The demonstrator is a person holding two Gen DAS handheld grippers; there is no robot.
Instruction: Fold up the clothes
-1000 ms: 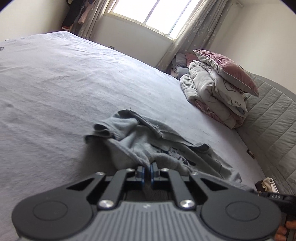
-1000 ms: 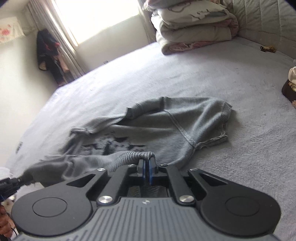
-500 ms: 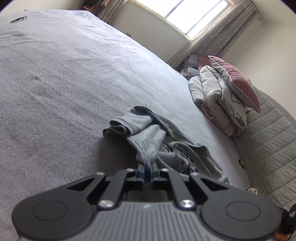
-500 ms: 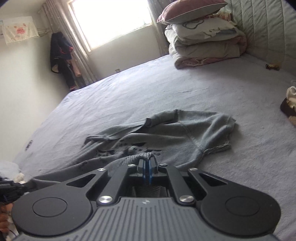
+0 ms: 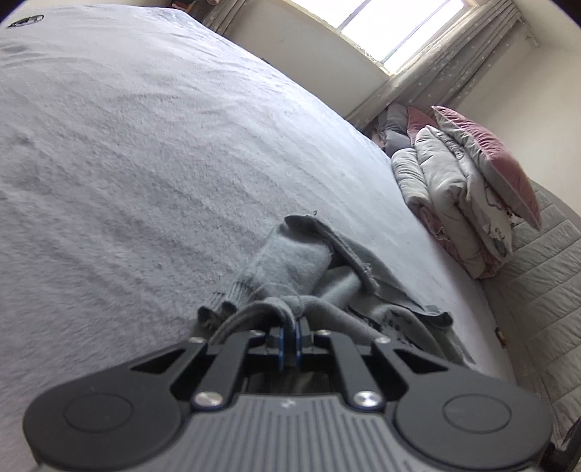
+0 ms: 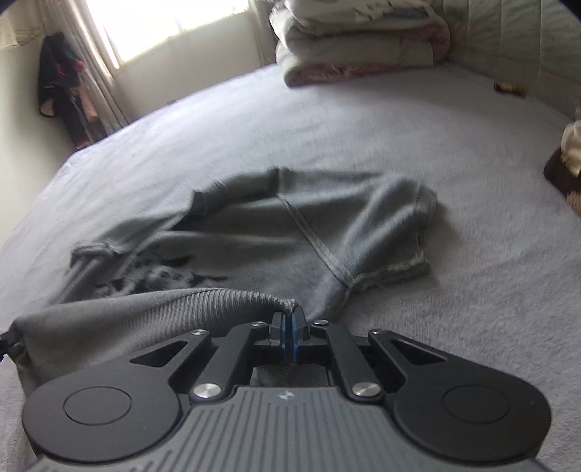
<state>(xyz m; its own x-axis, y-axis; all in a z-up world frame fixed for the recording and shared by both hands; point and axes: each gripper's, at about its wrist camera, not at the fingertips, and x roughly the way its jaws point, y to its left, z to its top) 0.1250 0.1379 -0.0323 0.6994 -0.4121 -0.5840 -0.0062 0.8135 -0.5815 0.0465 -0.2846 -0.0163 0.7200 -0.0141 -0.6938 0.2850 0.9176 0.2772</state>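
Grey sweater [image 6: 290, 232] is lying rumpled on the bed [image 5: 145, 145], and its ribbed hem is getting stretched between both tools. Left gripper [image 5: 289, 336] and right gripper [image 6: 289, 332] are both pinching hem fabric, jaws clamped tight. Versus a second ago, both are sitting lower and the hem is pulling flatter, probably laying the garment out before the first fold.

Soft knit sweater [image 6: 326, 232], ribbed hem

Grey bed [image 5: 145, 152]; folded quilts [image 5: 446, 203]; pink pillow [image 5: 490, 156]; window [image 5: 392, 21].
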